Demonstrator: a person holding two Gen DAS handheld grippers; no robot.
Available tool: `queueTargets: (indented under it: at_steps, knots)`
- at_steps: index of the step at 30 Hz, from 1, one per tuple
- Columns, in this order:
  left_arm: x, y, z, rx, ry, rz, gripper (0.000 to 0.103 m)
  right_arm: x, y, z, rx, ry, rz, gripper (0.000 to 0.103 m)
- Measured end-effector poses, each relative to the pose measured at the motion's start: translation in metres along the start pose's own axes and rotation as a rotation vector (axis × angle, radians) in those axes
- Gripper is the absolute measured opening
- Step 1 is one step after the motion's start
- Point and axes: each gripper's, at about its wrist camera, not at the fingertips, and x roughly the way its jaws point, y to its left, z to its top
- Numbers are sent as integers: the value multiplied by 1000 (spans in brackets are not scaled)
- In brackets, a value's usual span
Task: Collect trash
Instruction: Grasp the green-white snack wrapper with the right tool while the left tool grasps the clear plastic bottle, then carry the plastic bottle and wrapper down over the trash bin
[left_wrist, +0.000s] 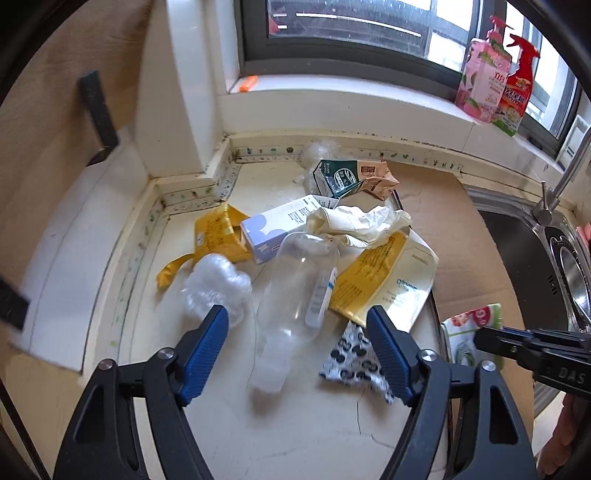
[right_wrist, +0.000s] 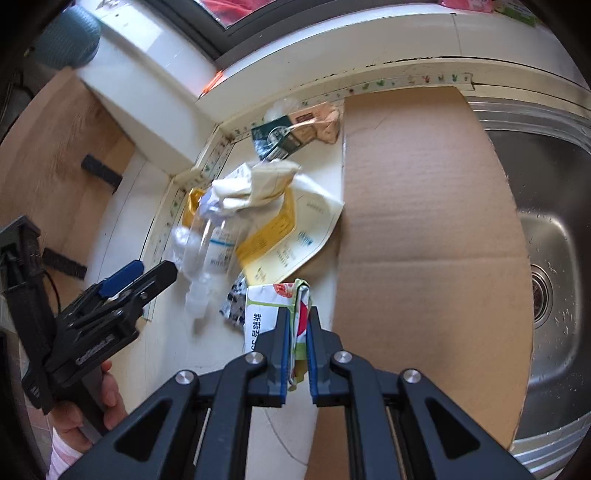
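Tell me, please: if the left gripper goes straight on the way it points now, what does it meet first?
Most likely the clear plastic bottle, which lies between the open fingers of the left gripper. Depth is hard to judge here.

1. The left gripper (left_wrist: 297, 317) has black angular arms, ribbed blue pads and silver round screws.
2. The right gripper (right_wrist: 297, 314) has the same black frame, blue pads and silver screws.
3. White lettering marks a black body, too blurred to read.
4. A sleeve (right_wrist: 61, 456) seems pink-and-white striped.

Likely home kitchen: steel sink (right_wrist: 546, 258), faucet (left_wrist: 565, 173), windowsill
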Motion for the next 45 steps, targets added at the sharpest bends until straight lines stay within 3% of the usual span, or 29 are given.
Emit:
queueTargets:
  at_steps: [8, 10, 27, 31, 38, 45]
  knots:
    - [55, -8, 16, 14, 91, 30, 61, 15, -20, 8, 35, 20, 11, 8]
    - [62, -7, 16, 14, 101, 42, 54, 19, -23, 8, 38, 28, 18, 8]
    - [59, -3, 11, -49, 68, 59, 52, 29, -12, 3, -14, 62, 66, 7]
    - [38, 1, 6, -74, 37, 72, 51, 20, -6, 0, -31, 51, 80, 7]
    - [-30, -4, -15, -113, -24, 29, 51, -17, 11, -17, -71, 3, 92, 7]
    - [-108, -28, -63, -85, -96, -39, 51, -74, 30, -64, -97, -75, 66, 7]
